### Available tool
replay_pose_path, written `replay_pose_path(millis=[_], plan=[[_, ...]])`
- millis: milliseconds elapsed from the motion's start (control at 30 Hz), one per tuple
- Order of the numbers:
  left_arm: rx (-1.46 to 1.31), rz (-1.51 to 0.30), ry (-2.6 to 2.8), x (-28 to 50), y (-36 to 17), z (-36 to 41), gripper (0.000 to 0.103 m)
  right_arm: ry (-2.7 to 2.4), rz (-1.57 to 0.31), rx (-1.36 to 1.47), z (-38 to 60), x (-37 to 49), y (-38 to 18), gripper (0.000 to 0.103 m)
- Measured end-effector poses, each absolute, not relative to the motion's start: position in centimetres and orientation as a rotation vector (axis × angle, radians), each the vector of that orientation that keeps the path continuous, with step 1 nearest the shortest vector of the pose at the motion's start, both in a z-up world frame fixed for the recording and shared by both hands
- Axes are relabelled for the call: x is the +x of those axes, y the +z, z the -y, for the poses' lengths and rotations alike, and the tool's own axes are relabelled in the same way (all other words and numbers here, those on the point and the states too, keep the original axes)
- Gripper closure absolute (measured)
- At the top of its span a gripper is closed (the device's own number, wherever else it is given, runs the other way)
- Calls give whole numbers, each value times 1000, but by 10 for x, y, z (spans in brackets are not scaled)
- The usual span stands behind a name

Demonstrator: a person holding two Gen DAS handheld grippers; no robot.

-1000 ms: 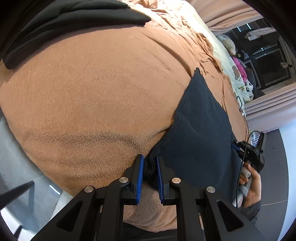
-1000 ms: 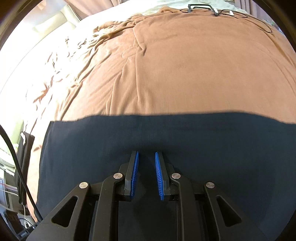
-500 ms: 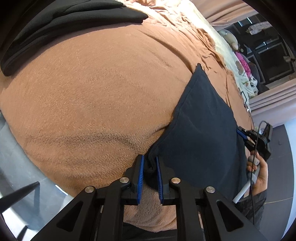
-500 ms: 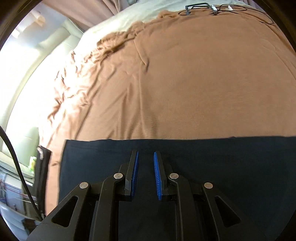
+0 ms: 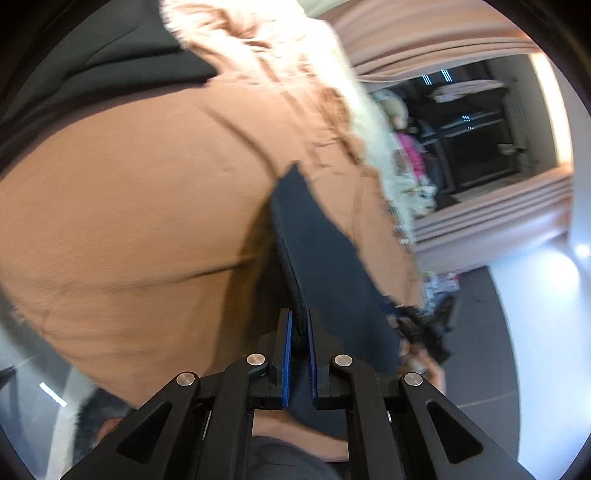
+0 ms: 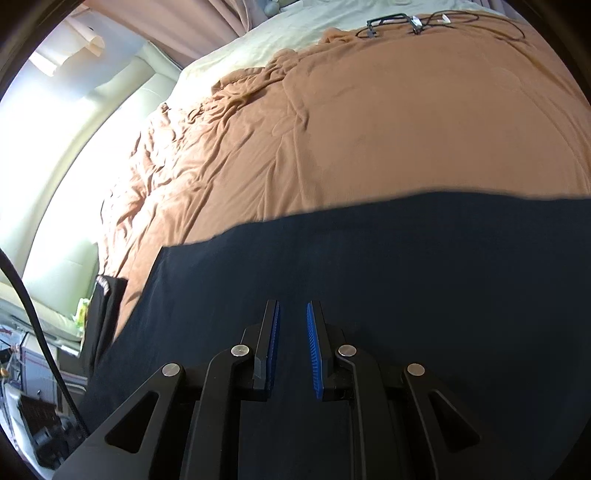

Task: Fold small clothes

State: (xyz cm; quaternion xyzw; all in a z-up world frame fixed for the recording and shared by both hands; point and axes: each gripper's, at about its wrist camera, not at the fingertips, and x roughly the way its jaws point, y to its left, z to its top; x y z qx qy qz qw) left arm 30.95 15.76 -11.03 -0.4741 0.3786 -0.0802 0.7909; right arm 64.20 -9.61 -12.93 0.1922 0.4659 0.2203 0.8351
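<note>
So the left gripper has its blue pads pinched tight on a bunched corner of the dark navy garment, right at the near edge of the bed. That edge of the cloth is lifted off the brown blanket and throws a shadow on it. The right gripper sits over the same garment; its jaws are narrow, but whether they're actually pinching fabric is hard to tell. Further back there's a black garment near the far corner, and cables at the blanket's far edge.
</note>
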Motion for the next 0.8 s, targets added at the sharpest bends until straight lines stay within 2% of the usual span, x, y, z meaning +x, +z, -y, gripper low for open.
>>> replay_pose_path(millis=[467,533,800], plan=[[-1029,-747,-374,344,-58,-129,96,512,-1053,354,86,561,-156,92],[-1029,-742,-393,350,-52,-126,96,510,-1060,352,86,551,-161,96],[-1012,-734,-458,370,-33,-113,96,586,-1064,429,93,505,-170,96]])
